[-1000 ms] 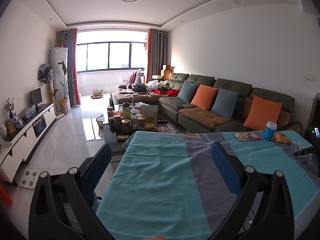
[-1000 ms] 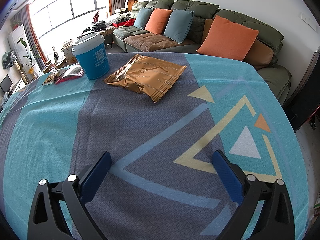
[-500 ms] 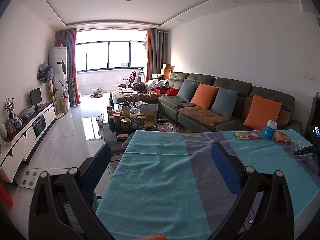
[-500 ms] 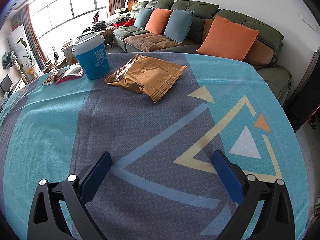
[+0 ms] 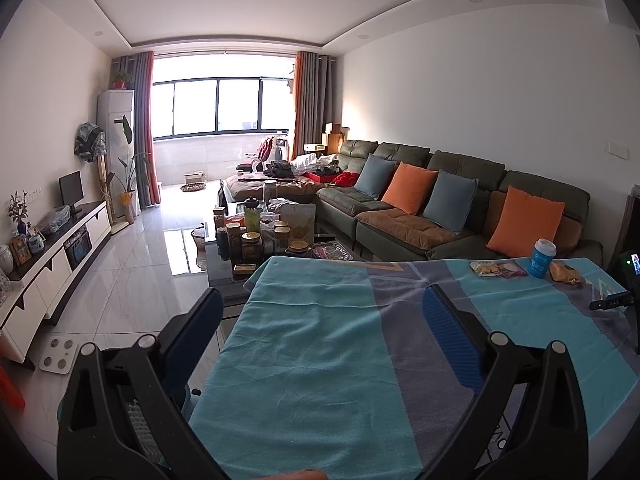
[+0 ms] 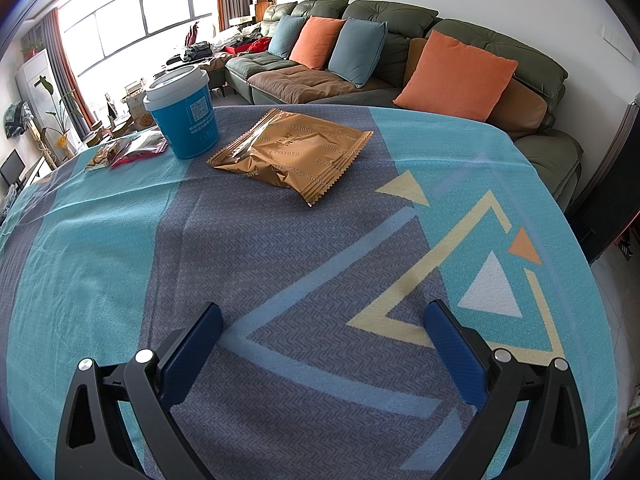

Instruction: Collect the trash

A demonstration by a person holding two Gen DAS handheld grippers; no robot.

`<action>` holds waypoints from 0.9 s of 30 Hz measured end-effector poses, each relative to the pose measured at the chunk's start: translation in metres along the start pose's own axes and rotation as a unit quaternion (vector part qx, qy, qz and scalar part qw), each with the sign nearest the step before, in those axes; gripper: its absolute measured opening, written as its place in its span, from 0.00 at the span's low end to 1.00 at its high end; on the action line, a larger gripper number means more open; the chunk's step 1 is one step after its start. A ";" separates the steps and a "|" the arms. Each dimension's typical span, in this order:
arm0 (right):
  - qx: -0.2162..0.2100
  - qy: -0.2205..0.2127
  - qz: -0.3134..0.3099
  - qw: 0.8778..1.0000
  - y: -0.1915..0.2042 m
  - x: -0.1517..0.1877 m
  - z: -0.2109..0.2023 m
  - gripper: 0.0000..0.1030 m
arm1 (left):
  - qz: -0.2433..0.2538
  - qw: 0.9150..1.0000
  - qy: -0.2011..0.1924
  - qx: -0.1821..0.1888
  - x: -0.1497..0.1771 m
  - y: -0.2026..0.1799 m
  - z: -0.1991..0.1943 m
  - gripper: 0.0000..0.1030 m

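On the bench, which is draped in a turquoise-and-grey woven cloth with yellow, orange and white triangles, three pieces of trash lie along the far edge. Nearest the right tool is a crinkled golden-brown foil snack packet, lying flat. Just beside it to the left stands a blue paper cup with a white lid, upright. Left of the cup lie small red and clear wrappers, close against its base. The right tool has its blue-padded fingers spread wide and holds nothing, low over the cloth, well short of the packet. The left tool is likewise spread and empty, over the bench's opposite end, with the cup, packet and wrappers well apart from it at the far right. Beyond the bench stands a dark green sofa with orange and blue cushions.
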State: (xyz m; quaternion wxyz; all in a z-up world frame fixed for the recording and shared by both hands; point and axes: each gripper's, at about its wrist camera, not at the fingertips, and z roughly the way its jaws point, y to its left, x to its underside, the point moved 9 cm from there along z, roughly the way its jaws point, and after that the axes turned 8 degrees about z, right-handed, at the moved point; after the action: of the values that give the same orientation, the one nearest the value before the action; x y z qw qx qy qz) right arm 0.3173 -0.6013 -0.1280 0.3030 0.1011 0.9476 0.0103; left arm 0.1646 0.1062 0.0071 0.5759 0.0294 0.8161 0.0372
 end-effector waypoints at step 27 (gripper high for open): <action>0.000 0.000 0.000 1.000 0.000 0.000 0.000 0.95 | 0.008 1.000 -0.002 0.002 -0.001 -0.003 0.000 0.95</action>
State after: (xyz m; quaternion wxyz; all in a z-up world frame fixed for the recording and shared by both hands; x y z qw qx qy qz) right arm 0.3174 -0.6012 -0.1281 0.3030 0.1012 0.9475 0.0103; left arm 0.1648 0.1033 0.0080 0.5775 0.0374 0.8145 0.0402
